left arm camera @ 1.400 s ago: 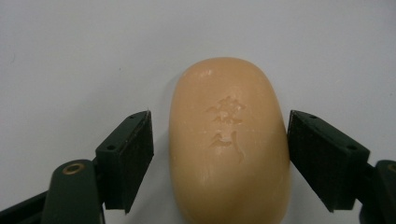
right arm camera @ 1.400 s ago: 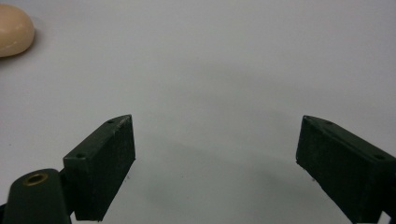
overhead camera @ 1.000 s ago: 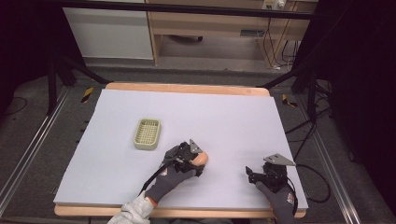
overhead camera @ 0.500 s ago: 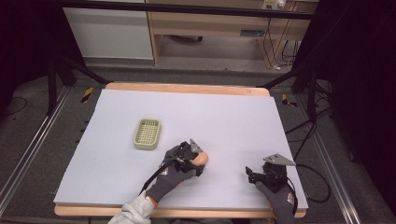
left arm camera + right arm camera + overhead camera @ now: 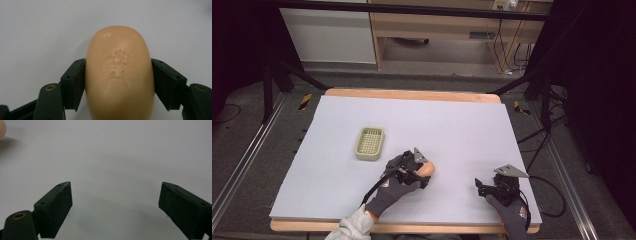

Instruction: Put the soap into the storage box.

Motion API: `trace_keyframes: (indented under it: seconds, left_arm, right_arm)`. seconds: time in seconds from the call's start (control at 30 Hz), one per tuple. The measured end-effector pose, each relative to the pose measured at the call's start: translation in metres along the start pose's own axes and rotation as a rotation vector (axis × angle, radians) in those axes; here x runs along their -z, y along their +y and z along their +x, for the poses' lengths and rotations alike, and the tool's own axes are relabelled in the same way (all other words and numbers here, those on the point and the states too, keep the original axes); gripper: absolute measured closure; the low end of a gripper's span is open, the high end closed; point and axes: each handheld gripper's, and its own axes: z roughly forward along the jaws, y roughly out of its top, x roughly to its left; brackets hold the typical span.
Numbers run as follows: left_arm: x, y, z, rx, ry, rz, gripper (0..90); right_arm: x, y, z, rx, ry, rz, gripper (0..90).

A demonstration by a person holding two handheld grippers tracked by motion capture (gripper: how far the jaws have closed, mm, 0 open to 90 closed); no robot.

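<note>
The left gripper [image 5: 117, 82] has its jaws clamped across the sides of the soap bar [image 5: 119, 75], lying on the white table [image 5: 462, 130] near the green basket [image 5: 370, 143], likely its destination, while the right gripper [image 5: 115, 205] idles agape.

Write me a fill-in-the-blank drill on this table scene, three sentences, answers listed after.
1. The left gripper has its two pads pressed on the sides of a peach-coloured bar of ____.
2. The right gripper has its jaws wide ____ with nothing between them.
3. In the high view, the small slotted tray lies to the ____ of the soap.

Missing words: soap; open; left
</note>
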Motion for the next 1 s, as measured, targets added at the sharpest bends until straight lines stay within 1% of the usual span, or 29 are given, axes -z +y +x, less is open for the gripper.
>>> trace_keyframes:
  seconds: [0.03, 0.07, 0.2, 0.23, 0.47, 0.5, 0.53, 0.63, 0.73, 0.83, 1.0]
  left_arm:
    - [0.0, 0.0, 0.0, 0.0, 0.0, 0.0, 31.5]
    - [0.005, 0.001, 0.0, 0.002, -0.001, -0.009, 31.6]
    - [0.012, 0.0, 0.002, 0.001, 0.004, -0.017, 31.6]
    - [0.015, 0.0, 0.003, -0.001, 0.0, -0.016, 31.6]
    - [0.029, -0.004, 0.011, 0.01, 0.01, -0.025, 31.6]
    - [0.029, -0.004, 0.011, 0.01, 0.01, -0.025, 31.6]
    - [0.033, -0.005, 0.014, 0.016, 0.013, -0.03, 31.6]
    - [0.038, -0.008, 0.017, 0.021, 0.012, -0.033, 31.6]
    - [0.042, -0.011, 0.02, 0.027, 0.02, -0.036, 31.6]
    - [0.046, -0.016, 0.023, 0.028, 0.027, -0.03, 31.6]
    - [0.053, -0.025, 0.03, 0.051, 0.03, -0.041, 31.6]
  right_arm:
    - [0.0, 0.0, 0.0, 0.0, 0.0, 0.0, 12.1]
    - [0.0, 0.0, 0.0, 0.0, 0.0, 0.0, 12.1]
    - [0.0, 0.0, 0.0, -0.001, 0.0, -0.001, 12.1]
    - [0.0, 0.0, 0.0, -0.001, 0.0, -0.001, 12.0]
    - [0.0, 0.0, 0.0, -0.002, -0.002, -0.001, 12.1]
    - [0.0, 0.0, 0.0, -0.002, -0.002, -0.001, 12.1]
    - [0.0, 0.0, 0.0, -0.002, -0.002, -0.001, 12.0]
    - [0.0, 0.0, 0.0, -0.002, -0.003, -0.001, 12.0]
    - [0.0, 0.0, 0.0, -0.004, -0.003, -0.002, 12.0]
    - [0.001, 0.0, 0.0, -0.005, -0.003, -0.004, 12.0]
    - [0.001, 0.0, 0.0, -0.008, 0.001, -0.005, 12.0]
